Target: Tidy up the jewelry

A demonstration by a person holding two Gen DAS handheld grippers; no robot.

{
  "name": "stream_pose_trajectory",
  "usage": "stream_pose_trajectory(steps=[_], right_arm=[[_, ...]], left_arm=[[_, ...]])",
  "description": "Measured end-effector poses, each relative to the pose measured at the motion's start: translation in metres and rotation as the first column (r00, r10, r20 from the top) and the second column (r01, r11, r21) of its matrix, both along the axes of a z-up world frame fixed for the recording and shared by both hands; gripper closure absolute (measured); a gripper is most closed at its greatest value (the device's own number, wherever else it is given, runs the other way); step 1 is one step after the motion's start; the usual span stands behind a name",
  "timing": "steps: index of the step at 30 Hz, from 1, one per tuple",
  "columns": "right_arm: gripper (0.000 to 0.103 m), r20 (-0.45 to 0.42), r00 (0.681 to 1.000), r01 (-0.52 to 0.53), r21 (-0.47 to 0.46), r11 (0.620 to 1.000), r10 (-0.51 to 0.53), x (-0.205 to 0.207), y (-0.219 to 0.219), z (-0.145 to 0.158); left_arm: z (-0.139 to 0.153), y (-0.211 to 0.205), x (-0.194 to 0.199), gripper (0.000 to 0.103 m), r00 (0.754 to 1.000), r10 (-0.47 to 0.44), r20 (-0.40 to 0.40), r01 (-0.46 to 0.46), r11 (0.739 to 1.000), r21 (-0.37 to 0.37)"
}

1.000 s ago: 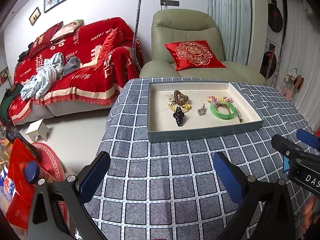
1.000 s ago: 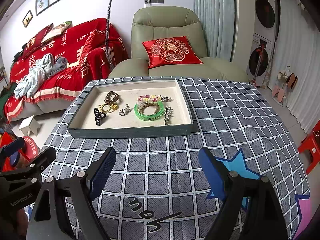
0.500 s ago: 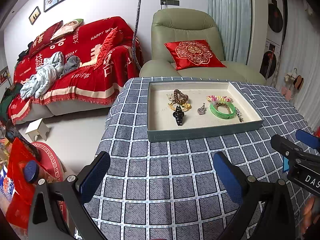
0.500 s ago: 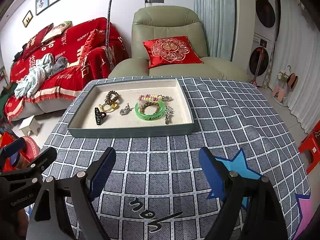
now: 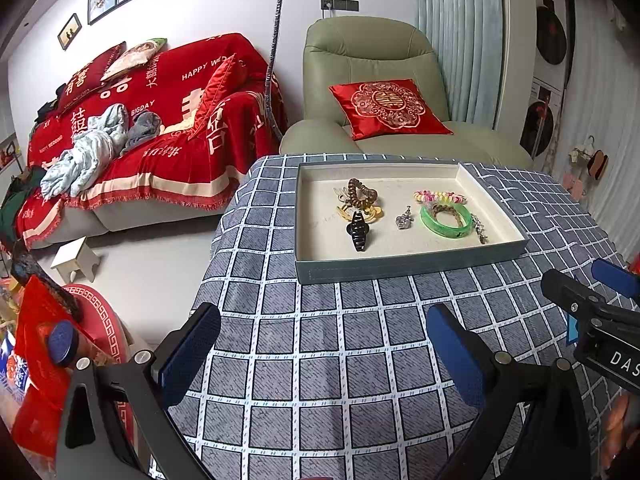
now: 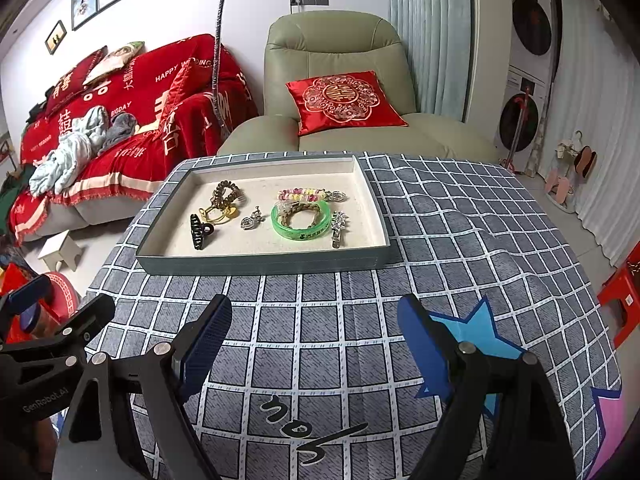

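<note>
A grey tray (image 5: 400, 268) (image 6: 260, 264) with a beige lining stands on the checked tablecloth. In it lie a black claw clip (image 5: 357, 232) (image 6: 199, 231), a brown coil hair tie (image 5: 361, 194) (image 6: 226, 194), a yellow ring (image 5: 370, 213), a silver charm (image 5: 404, 218) (image 6: 250, 220), a green bangle (image 5: 446, 220) (image 6: 301, 222), a coloured bead bracelet (image 5: 438, 197) (image 6: 302, 193) and a silver hair clip (image 5: 479, 228) (image 6: 338, 226). My left gripper (image 5: 322, 340) is open and empty, in front of the tray. My right gripper (image 6: 314, 330) is open and empty, also short of the tray.
The table's left edge (image 5: 208, 264) drops to the floor. A green armchair (image 5: 372, 92) with a red cushion stands behind the table, a red-covered sofa (image 5: 140, 128) to the left. A white stool (image 5: 76, 258) and red items lie on the floor at left.
</note>
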State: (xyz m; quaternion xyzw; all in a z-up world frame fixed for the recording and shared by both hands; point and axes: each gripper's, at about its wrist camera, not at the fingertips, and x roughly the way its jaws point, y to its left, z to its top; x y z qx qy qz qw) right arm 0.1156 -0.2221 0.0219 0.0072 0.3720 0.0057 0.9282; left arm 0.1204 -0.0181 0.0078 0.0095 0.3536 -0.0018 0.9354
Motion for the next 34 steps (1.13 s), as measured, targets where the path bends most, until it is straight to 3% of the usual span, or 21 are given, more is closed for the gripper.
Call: stream_pose_trajectory(steps=[34], right_arm=[[0.016, -0.007, 1.000, -0.007, 0.003, 1.000, 0.007, -0.0010, 0.0069, -0.0044]], left_arm=[[-0.0021, 0.0040, 0.0025, 0.000, 1.000, 0.007, -0.010, -0.007, 1.000, 0.003]])
